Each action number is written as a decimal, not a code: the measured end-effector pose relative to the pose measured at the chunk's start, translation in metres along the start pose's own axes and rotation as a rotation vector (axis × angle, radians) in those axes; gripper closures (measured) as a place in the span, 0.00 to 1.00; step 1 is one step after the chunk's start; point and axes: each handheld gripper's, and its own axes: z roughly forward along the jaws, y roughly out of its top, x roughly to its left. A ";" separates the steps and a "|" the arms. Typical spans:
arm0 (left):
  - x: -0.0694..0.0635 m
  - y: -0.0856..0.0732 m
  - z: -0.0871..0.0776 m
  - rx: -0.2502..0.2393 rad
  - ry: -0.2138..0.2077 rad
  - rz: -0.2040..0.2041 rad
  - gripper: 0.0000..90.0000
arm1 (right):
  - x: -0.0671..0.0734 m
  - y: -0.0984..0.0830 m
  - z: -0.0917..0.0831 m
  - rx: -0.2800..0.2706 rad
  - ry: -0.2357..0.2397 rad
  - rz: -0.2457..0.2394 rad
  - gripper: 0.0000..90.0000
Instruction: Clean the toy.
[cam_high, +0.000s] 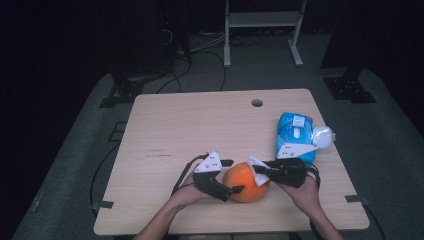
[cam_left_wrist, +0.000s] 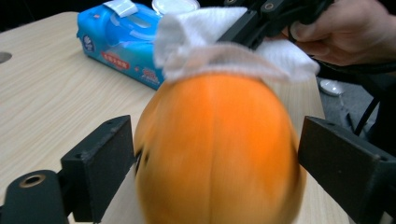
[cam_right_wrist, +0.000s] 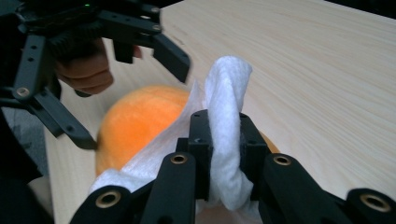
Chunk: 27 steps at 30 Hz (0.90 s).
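Pale wood-grain is what I see most of: the table (cam_high: 165, 130) runs across the whole work area. Near its front edge sits the orange ball (cam_high: 246, 181), round and matte, resting on the tabletop between my two grippers. Toward the table's right edge, well apart from the ball, lies a blue pack of wipes (cam_high: 295, 136), with a small white round lid (cam_high: 323, 136) just beside it.

My left gripper (cam_high: 231, 176) straddles the ball with its jaws spread wide; in the left gripper view (cam_left_wrist: 212, 163) each black jaw stands clear of the ball's flank with a visible gap on both sides, so nothing is pinched there. My right gripper (cam_high: 261, 170) comes in from the other side. Its jaws are pressed together on a white wipe (cam_right_wrist: 224, 140), which bunches up between them and drapes down onto the ball's upper surface. In the left gripper view the wipe (cam_left_wrist: 219, 51) lies across the top of the ball.
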 end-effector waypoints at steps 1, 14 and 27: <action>0.001 -0.001 0.001 0.014 -0.001 -0.001 0.10 | -0.003 -0.001 -0.002 -0.002 -0.006 0.011 0.88; -0.011 -0.007 0.015 0.079 0.001 0.070 0.28 | 0.008 0.007 -0.001 0.003 -0.015 -0.016 0.88; -0.013 -0.009 0.015 0.069 -0.011 0.112 0.32 | 0.019 0.014 0.004 0.020 -0.012 -0.064 0.88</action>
